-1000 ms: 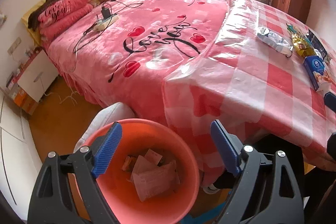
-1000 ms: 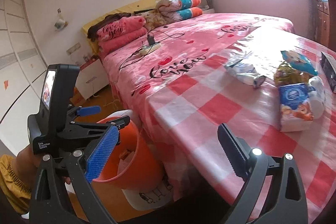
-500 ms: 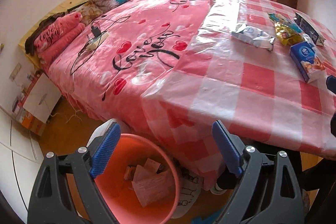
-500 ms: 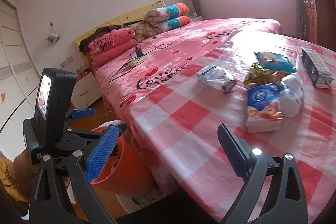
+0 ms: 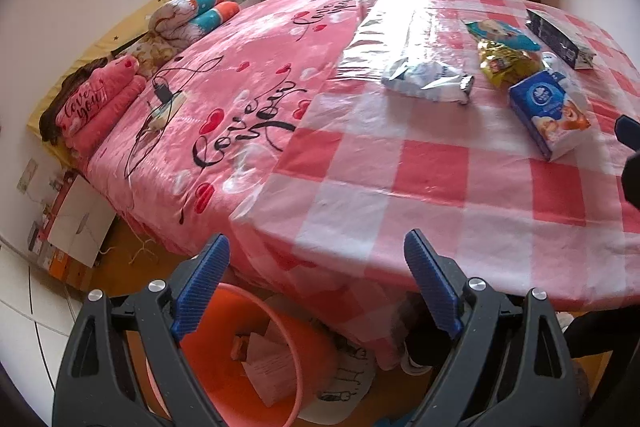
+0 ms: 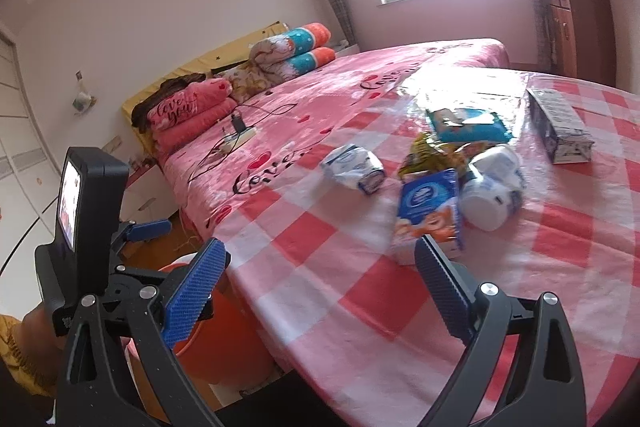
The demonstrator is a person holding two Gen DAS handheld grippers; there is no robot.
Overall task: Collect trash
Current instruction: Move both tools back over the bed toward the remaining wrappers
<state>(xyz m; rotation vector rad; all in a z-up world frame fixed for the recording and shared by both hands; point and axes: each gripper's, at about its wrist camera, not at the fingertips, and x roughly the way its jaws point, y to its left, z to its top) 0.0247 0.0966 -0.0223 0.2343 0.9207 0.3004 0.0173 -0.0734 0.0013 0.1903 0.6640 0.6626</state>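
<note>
1. In the left wrist view, the left gripper [image 5: 316,279] hung with its blue ribbed pads wide apart and nothing between them, over the near edge of the pink-and-white checked plastic tablecloth [image 5: 400,195].
2. Below it on the floor stood the round orange plastic bucket [image 5: 288,339], with crumpled paper scraps [image 5: 268,367] lying inside.
3. On the cloth, well beyond the pads, lay the trash: a crumpled white-and-silver foil wrapper [image 5: 428,81], a crinkled gold snack bag [image 5: 508,61], a blue-and-white carton [image 5: 548,111], a light-blue flat packet [image 5: 502,31] and a dark box [image 5: 558,39].
4. A pink blanket with hearts and black lettering [image 5: 240,99] covered the bed behind the table.
5. In the right wrist view, the right gripper [image 6: 320,279] also stood with its pads spread and empty, above the checked tablecloth [image 6: 328,267].
6. Just ahead of its right pad lay the blue-and-white carton [image 6: 430,207], touching a white tipped-over cup [image 6: 494,187]; the foil wrapper [image 6: 354,169] lay to their left, and the gold bag [image 6: 430,151] and blue packet [image 6: 466,125] behind.
7. The dark box [image 6: 558,125] lay apart to the right.
8. At the left, a hand with a yellow cuff [image 6: 36,335] held the left gripper [image 6: 132,247] above the orange bucket [image 6: 224,343].
</note>
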